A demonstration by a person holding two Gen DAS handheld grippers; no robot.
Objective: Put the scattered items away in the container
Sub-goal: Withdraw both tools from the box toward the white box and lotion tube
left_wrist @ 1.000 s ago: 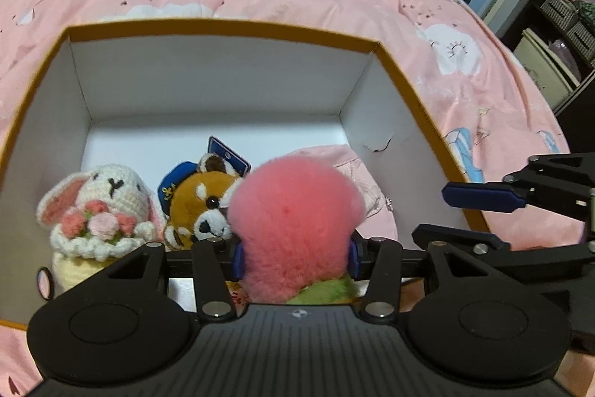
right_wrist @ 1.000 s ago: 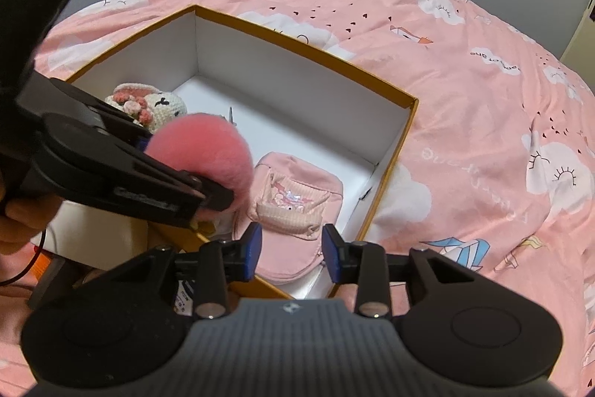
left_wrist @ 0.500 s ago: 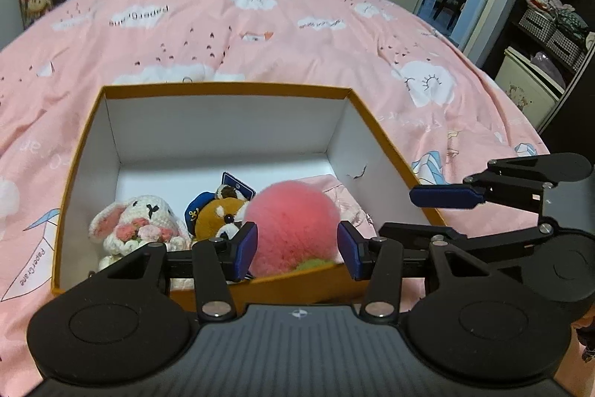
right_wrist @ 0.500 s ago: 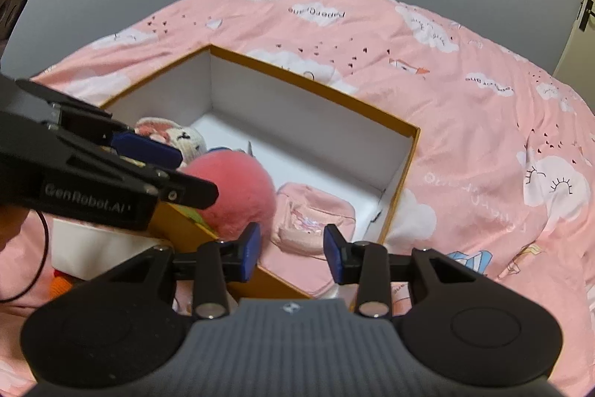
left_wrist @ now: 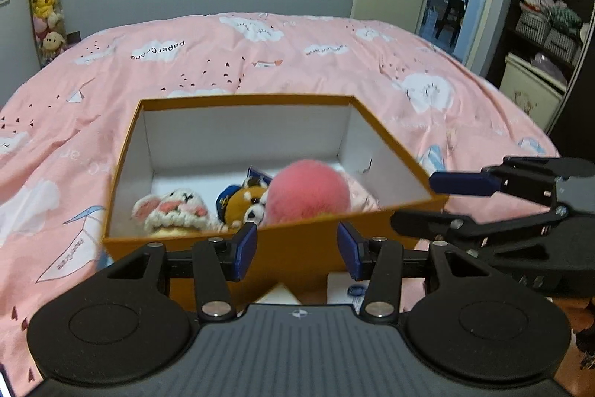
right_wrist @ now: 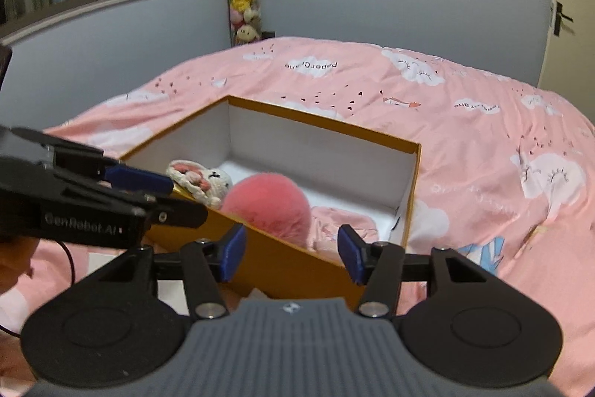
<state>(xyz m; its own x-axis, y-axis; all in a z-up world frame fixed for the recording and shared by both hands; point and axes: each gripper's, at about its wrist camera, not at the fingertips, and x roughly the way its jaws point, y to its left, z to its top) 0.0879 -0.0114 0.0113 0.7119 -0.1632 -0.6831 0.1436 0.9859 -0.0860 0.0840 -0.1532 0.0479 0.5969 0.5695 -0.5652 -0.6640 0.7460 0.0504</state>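
Pompom point(left_wrist: 308, 191) in box point(left_wrist: 297, 248) — just beyond empty L gripper point(left_wrist: 297, 250), seemingly resting.

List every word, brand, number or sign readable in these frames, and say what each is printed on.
"GenRobot.AI" – side of the left gripper, seen from the right wrist.
"PaperCrane" – upside down on a white cloud of the pink bedspread.
Smaller cloud and paper-plane lettering on the bedspread: too small or blurred to read.
White card below the box: logo unreadable.

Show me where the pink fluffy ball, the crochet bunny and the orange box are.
pink fluffy ball point(left_wrist: 306, 190), left wrist view, middle of its fur.
crochet bunny point(left_wrist: 174, 207), left wrist view, on its face.
orange box point(right_wrist: 327, 129), right wrist view, on the far rim.
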